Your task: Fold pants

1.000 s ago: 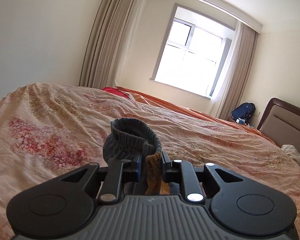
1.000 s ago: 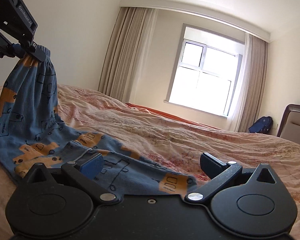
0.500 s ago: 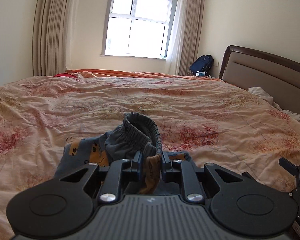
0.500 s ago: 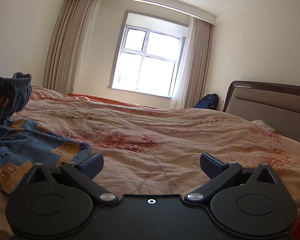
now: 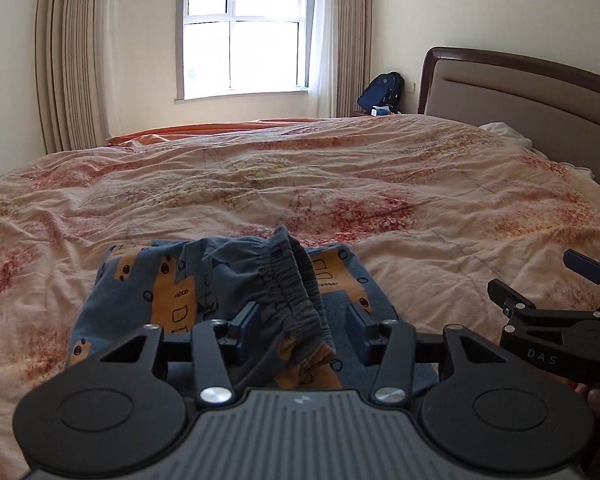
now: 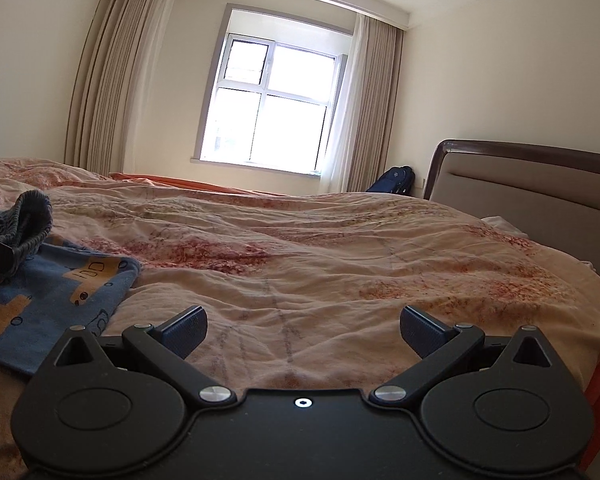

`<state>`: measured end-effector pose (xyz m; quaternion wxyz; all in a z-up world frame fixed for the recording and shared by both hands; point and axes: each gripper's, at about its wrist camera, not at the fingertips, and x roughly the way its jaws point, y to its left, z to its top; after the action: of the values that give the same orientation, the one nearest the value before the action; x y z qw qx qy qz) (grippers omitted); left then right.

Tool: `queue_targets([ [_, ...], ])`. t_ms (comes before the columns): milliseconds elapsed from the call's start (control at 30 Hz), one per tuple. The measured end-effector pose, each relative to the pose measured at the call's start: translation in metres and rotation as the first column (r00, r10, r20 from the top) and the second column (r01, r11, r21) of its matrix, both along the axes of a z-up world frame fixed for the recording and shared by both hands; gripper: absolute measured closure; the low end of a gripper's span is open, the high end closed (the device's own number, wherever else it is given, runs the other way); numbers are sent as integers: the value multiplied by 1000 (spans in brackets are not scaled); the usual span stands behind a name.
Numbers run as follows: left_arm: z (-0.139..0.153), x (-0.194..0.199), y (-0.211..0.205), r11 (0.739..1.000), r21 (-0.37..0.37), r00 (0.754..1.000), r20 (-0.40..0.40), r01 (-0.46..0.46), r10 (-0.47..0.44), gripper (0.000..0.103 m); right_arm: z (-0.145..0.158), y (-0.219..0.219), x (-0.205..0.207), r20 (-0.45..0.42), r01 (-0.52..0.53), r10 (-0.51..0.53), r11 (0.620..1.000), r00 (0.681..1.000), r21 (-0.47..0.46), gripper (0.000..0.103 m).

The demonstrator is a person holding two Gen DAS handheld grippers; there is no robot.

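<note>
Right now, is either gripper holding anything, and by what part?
Nothing is held. The left gripper is open around the pants' waistband; the right gripper is open over the bed.

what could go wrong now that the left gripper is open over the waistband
1. The waistband stands bunched between the open left gripper fingers, so it may flop unevenly onto the pants.
2. The open right gripper hangs over bare quilt, so nothing pins the fold.

Pants (image 5: 220, 296) on bed (image 5: 340, 184), waistband (image 5: 292, 284) btwn left tool (image 5: 304, 330) fingers; right tool (image 6: 304, 326) beside, to right.
</note>
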<state>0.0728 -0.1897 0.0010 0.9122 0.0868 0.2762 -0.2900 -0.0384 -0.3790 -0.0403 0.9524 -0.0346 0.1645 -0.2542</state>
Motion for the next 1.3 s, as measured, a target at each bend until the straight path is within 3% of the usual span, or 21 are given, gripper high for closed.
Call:
queue_targets([
  [167,-1,-17,5,998,60,997,77,14,-18,27,3,0,4,-17,-43,43,999,999,24,1],
  [233,-5,-23,8,995,101,994,110,7,-18,18,6,0,10,-26,-110,112,993,993,50,1],
  [333,-12,-30,12,986,166,990,139,-13,-11,17,13,-2,24,-40,-247,253,962,967,119,1],
  [433,-21,-34,12,972,231,987,163,-45,7,17,23,0,50,-33,-366,386,897,922,249,1],
  [533,-26,-39,8,947,311,976,220,-82,12,17,30,9,76,13,-492,525,789,851,369,1],
  [633,-29,-44,2,924,370,965,263,-94,-7,18,34,23,99,43,-559,605,705,795,436,1],
  [667,-30,-46,1,920,383,964,267,-87,-20,20,35,28,105,54,-578,626,681,778,450,1],
  [733,-32,-48,-3,911,407,963,267,-68,-47,32,32,35,117,61,-591,645,655,762,471,1],
  [833,-37,-51,-10,897,440,965,251,-38,-82,50,24,40,133,42,-540,615,655,788,529,1],
  [967,-39,-53,-14,892,451,959,262,-26,-105,59,15,31,140,89,-483,556,617,826,621,12],
  [1033,-39,-51,-15,890,454,959,265,-29,-104,73,13,27,139,102,-465,531,613,841,639,18],
  [1100,-38,-46,-15,893,449,960,265,-38,-92,85,11,25,138,114,-450,509,608,853,654,27],
  [1200,-35,-45,-12,903,428,963,255,-29,-90,94,8,25,135,127,-440,496,589,859,677,59],
  [1233,-34,-46,-11,907,421,962,258,-30,-88,96,8,25,134,127,-438,490,595,862,674,61],
  [1300,-28,-47,-9,918,395,961,264,-27,-85,99,10,24,129,142,-440,477,600,867,669,76],
])
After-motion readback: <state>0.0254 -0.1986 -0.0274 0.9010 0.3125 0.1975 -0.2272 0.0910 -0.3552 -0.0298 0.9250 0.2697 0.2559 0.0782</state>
